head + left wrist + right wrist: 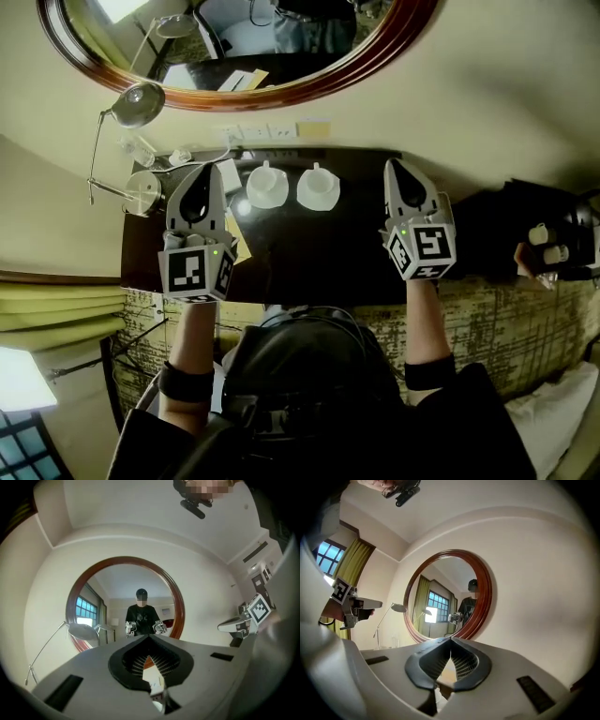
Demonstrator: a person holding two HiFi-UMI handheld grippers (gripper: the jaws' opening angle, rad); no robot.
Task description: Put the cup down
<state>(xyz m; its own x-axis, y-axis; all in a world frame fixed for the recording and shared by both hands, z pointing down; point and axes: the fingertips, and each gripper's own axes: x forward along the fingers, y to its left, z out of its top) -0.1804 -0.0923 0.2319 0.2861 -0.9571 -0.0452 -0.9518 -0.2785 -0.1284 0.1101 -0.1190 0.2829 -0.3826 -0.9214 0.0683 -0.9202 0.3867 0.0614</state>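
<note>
Cups (267, 183) are held by neither tool: the left gripper (200, 178) and right gripper (397, 173) are both closed, empty. Two are counted, on saucers (251, 199), side by side at the desk's (309, 253) back edge. One lamp (138, 103) is seen at its left corner, one oval mirror (244, 42) above.

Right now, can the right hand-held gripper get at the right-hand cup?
Probably yes: only bare table lies between the right hand-held gripper and the right-hand cup, though its jaws are shut.

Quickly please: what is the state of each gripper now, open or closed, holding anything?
Left grey two-jaw gripper: closed, holding nothing.
Right grey two-jaw gripper: closed, holding nothing.
</note>
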